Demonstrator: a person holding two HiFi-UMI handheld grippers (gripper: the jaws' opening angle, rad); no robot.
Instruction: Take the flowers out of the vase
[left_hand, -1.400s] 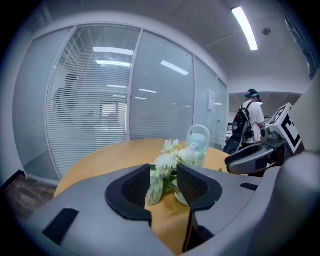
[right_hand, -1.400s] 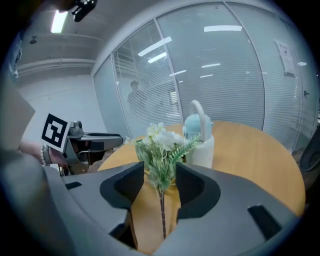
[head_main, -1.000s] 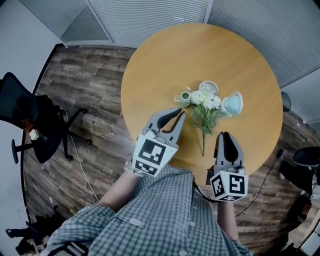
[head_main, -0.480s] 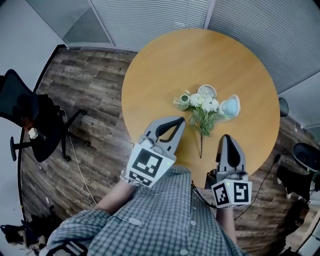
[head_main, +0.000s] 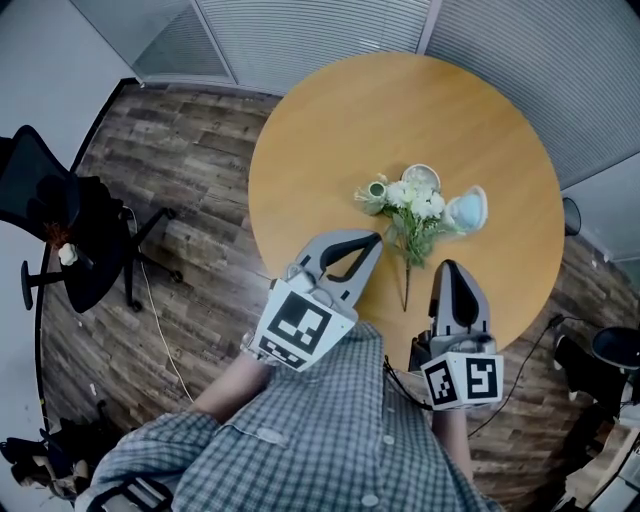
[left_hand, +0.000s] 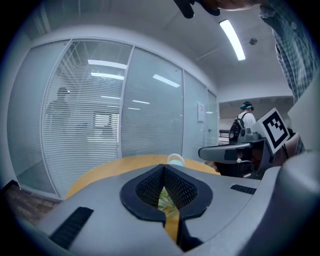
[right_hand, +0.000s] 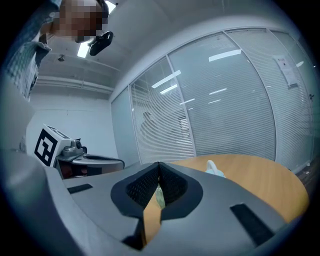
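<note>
A bunch of white flowers (head_main: 417, 207) with green leaves lies flat on the round wooden table (head_main: 400, 110), its stem (head_main: 406, 285) pointing toward me. A pale blue vase (head_main: 467, 208) lies at the bunch's right, and a white round vessel (head_main: 421, 176) stands just behind the blooms. My left gripper (head_main: 374, 238) hovers left of the stem, shut and empty. To the right of the stem, my right gripper (head_main: 449, 266) is also shut with nothing in it. In the left gripper view the jaws (left_hand: 163, 167) meet, with leaves (left_hand: 166, 197) showing behind them. The right gripper view shows closed jaws (right_hand: 159, 165) and the blue vase (right_hand: 214, 169) beyond.
A small green and white piece (head_main: 375, 190) lies at the left of the blooms. A black office chair (head_main: 60, 240) stands on the wood floor at the left. Glass walls with blinds (left_hand: 100, 125) ring the room, and a person with a backpack (left_hand: 244, 120) stands far off.
The right gripper's jaws have closed from a small gap, and the left gripper's jaws have closed too. Both grippers have lifted a little. The flowers have not moved.
</note>
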